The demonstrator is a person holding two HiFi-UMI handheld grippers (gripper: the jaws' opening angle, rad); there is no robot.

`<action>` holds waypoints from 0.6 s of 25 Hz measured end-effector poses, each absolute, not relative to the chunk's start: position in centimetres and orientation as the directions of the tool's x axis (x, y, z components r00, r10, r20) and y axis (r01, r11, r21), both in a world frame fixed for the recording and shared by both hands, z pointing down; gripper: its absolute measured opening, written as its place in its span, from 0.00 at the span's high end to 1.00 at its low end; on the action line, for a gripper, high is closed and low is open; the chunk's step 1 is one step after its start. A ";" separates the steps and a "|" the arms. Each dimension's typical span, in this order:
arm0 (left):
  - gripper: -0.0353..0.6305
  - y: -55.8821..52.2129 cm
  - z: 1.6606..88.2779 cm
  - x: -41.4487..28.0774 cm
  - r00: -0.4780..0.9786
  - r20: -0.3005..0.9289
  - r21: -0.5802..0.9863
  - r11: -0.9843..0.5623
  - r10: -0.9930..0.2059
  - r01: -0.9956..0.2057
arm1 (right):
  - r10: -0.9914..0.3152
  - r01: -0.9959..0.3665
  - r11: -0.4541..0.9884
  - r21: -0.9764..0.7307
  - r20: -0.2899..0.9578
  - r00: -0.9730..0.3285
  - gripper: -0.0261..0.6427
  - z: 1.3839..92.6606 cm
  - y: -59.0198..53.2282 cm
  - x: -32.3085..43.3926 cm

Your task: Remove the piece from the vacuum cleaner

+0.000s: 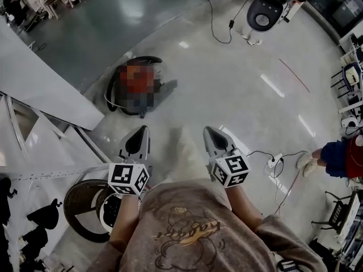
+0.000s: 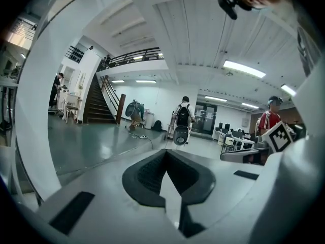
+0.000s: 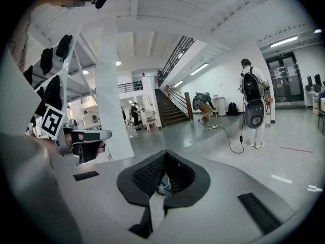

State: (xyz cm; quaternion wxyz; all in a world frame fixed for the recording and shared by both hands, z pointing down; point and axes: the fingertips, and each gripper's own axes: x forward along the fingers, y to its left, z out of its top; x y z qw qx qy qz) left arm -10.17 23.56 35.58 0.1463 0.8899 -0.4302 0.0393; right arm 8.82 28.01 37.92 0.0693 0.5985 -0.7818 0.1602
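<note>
The vacuum cleaner, a black canister with a curved hose, lies on the pale floor ahead and left of me; a mosaic patch covers its middle. My left gripper points forward at waist height, well short of the vacuum and a little to its right. Its jaws are shut with nothing between them, as the left gripper view also shows. My right gripper is level with it, further right, jaws shut and empty. Neither gripper view shows the vacuum.
A white slanted panel and frame stand close on the left. A black ring-shaped thing lies by my left side. A power strip with cable and a seated person are to the right. Another person stands far ahead.
</note>
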 end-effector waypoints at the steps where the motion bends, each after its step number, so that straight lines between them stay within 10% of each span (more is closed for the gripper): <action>1: 0.94 22.8 35.6 -10.1 0.626 0.196 0.227 -0.587 -0.754 -0.777 | -0.912 -0.957 0.236 -0.169 0.302 -0.278 0.96 38.1 27.0 8.8; 15: 0.94 8.4 34.5 -7.8 0.565 0.207 0.248 -0.516 -0.799 -0.820 | -0.858 -0.912 0.370 -0.178 0.310 -0.409 0.96 36.9 10.2 10.0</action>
